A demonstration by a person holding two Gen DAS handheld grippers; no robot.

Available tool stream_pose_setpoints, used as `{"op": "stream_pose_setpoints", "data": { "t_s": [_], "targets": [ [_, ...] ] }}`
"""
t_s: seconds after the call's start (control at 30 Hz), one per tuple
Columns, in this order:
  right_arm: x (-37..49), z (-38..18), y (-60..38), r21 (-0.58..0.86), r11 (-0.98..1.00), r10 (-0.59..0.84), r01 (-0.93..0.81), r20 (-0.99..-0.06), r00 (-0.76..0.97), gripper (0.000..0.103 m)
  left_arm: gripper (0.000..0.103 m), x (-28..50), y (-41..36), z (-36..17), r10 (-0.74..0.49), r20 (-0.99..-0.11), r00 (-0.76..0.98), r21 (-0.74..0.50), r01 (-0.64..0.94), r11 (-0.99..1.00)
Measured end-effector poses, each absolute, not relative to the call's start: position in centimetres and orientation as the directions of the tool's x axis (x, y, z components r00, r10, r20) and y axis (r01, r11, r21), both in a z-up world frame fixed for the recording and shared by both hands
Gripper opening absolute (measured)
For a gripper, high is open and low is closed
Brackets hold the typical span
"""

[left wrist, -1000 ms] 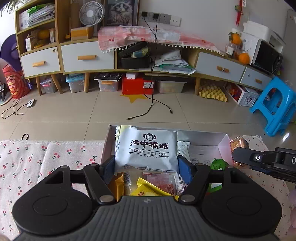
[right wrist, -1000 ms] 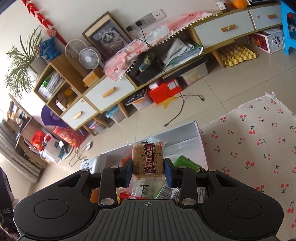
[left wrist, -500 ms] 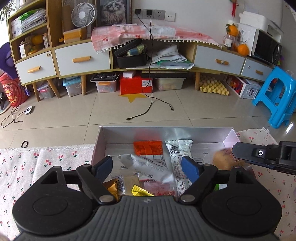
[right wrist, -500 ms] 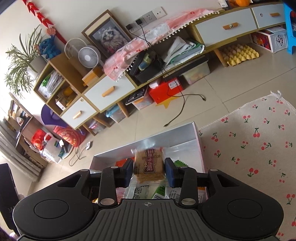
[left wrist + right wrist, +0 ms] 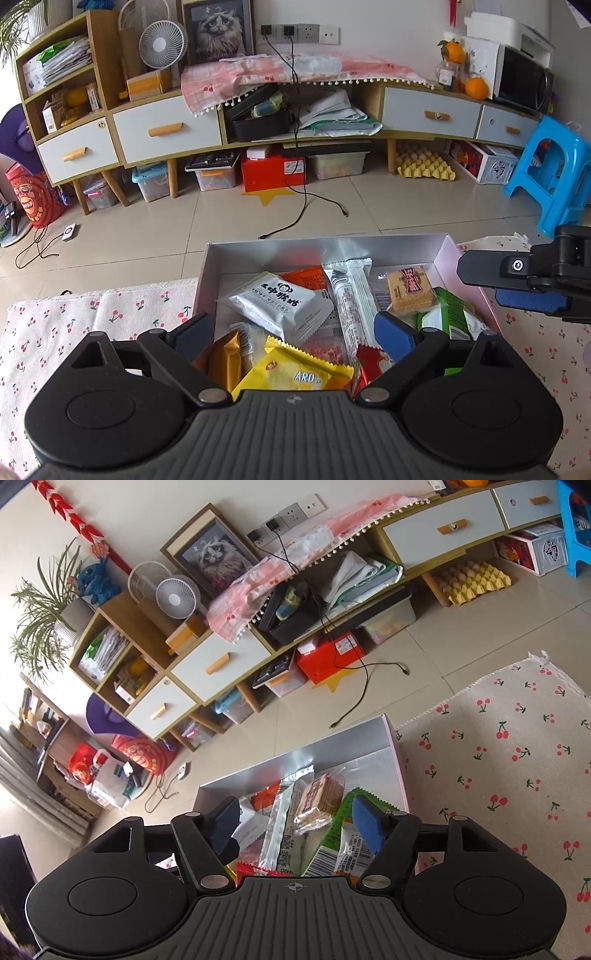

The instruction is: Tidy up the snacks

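A silver box (image 5: 325, 249) (image 5: 295, 766) holds several snack packets. A white monkey-logo biscuit packet (image 5: 284, 304) lies in its middle, a brown cracker packet (image 5: 408, 290) (image 5: 319, 799) at its right, with a long white bar (image 5: 351, 295), a yellow packet (image 5: 295, 371) and a green packet (image 5: 448, 312) around them. My left gripper (image 5: 295, 330) is open and empty above the box's near side. My right gripper (image 5: 295, 821) is open and empty above the box; it also shows at the right edge of the left wrist view (image 5: 517, 280).
The box sits on a cherry-print cloth (image 5: 498, 746) (image 5: 92, 317) at the table's far edge. Beyond lie a tiled floor, a long low cabinet (image 5: 258, 122) and a blue stool (image 5: 550, 177).
Both grippers have opened. The white biscuit packet dropped from my left gripper into the box, and the brown cracker packet dropped from my right gripper into the box.
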State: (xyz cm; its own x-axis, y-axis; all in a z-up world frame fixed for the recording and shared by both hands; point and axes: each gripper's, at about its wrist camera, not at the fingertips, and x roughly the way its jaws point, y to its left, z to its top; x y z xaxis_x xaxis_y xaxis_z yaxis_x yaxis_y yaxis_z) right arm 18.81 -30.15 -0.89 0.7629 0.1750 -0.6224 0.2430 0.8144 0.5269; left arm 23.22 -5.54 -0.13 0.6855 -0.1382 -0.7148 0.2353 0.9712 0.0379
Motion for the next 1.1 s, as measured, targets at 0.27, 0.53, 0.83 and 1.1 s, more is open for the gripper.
{"op": "stream_pose_setpoints", "data": {
  "t_s": [0.27, 0.53, 0.83, 1.1],
  "targets": [
    [15.7, 1.7, -28.8, 0.467, 0.845, 0.127, 0.260, -0.648, 0.751, 0.085, 0.102, 19.8, -4.3, 1.6, -0.117, -0.710, 0.694, 0.041, 0.206, 0.978],
    [11.6, 3.6, -26.6, 0.372, 0.886, 0.063, 0.278, -0.690, 0.721, 0.090, 0.102, 16.2, -3.5, 2.6, -0.067, -0.721, 0.689, 0.048, 0.146, 0.988],
    [7.3, 4.4, -23.2, 0.261, 0.929, 0.024, 0.264, -0.752, 0.658, 0.091, 0.102, 12.0, -2.0, 3.0, -0.045, -0.730, 0.682, 0.035, 0.103, 0.994],
    [4.2, 3.3, -20.9, 0.190, 0.948, -0.019, 0.256, -0.767, 0.641, 0.091, 0.102, 9.4, -1.4, 2.1, -0.042, -0.746, 0.665, 0.027, 0.094, 0.995]
  ]
}}
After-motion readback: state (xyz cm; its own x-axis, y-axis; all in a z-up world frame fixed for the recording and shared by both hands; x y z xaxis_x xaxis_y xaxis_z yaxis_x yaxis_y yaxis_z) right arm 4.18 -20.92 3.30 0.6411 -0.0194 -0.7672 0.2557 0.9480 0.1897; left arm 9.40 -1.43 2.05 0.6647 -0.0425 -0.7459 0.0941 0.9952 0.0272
